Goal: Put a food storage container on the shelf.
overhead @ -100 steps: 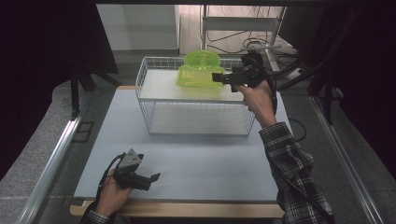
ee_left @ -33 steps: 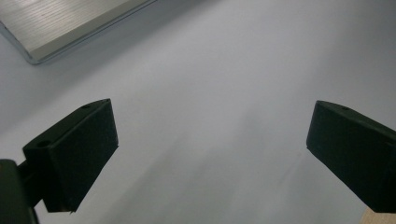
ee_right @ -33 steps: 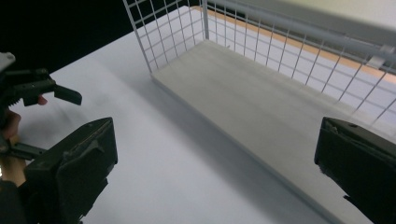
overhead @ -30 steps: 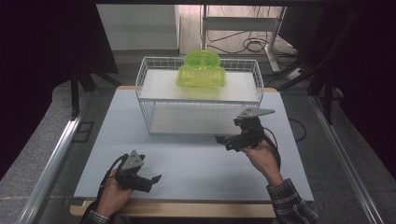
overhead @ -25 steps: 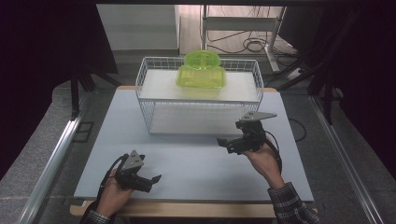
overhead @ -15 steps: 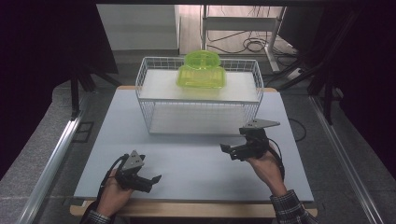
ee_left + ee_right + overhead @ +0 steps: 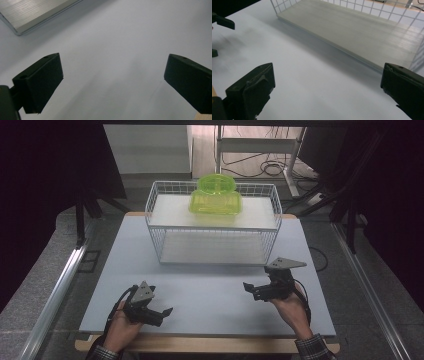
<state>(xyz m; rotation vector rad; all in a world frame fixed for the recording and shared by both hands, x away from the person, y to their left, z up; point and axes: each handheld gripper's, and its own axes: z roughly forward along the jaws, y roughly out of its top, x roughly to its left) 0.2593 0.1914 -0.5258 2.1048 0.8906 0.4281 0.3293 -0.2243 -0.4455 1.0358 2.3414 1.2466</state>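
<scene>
Your right gripper jaws spread, empty, its view catches wire basket floor, high view adds green containers atop, your left gripper spread over bare table

Left hand-held gripper low, jaws wide apart; right hand-held gripper likewise.

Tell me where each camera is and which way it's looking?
High view: sits above the person's side, looking forward and down on the table, the wire rack and the green tub; both hands with the left gripper and right gripper come in from the bottom.
Left gripper view: rides on the left gripper, looking down along its open jaws at bare table.
Right gripper view: rides on the right gripper, looking across the table at the rack's lower shelf.
Shared: the high and right gripper views both show the rack.
</scene>
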